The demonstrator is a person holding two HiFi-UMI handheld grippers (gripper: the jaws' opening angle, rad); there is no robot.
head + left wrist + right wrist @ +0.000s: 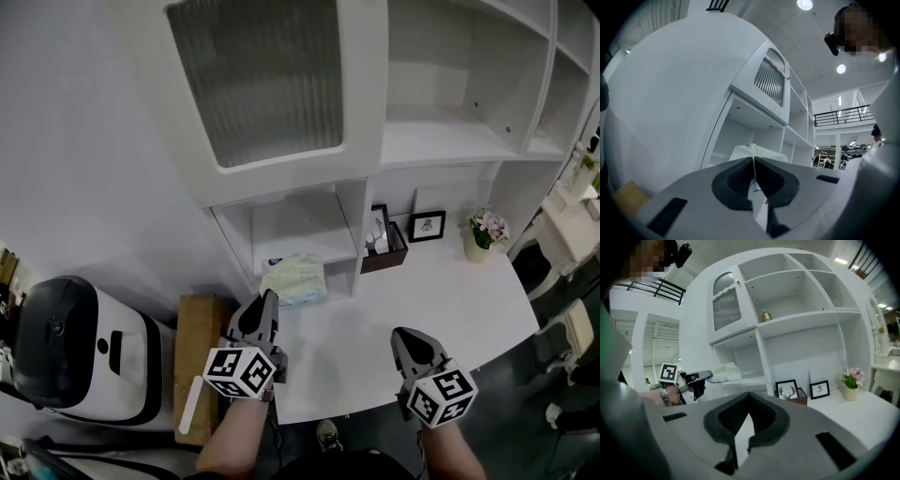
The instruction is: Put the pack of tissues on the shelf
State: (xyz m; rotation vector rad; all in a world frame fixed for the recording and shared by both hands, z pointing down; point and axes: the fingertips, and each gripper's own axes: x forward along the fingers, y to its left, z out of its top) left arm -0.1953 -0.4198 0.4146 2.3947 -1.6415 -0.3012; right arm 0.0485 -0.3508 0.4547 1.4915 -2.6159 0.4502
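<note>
Fingers [261, 317] of the left gripper [269, 296] pinched shut on an edge of the tissue pack [296, 278] at the front of the lower shelf [292, 234], right gripper [405, 335] fingers closed and empty above the bench [455, 295].

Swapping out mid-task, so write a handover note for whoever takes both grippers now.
Left gripper: shut on the wrapper edge of the pale, soft plastic-wrapped pack of tissues.
Right gripper: shut, empty, above the white desk.
Pack: at the front of the lowest open compartment of the white shelf; resting or not, unclear.
Done: pack carried to the shelf.
Left: set it in, release, withdraw.
</note>
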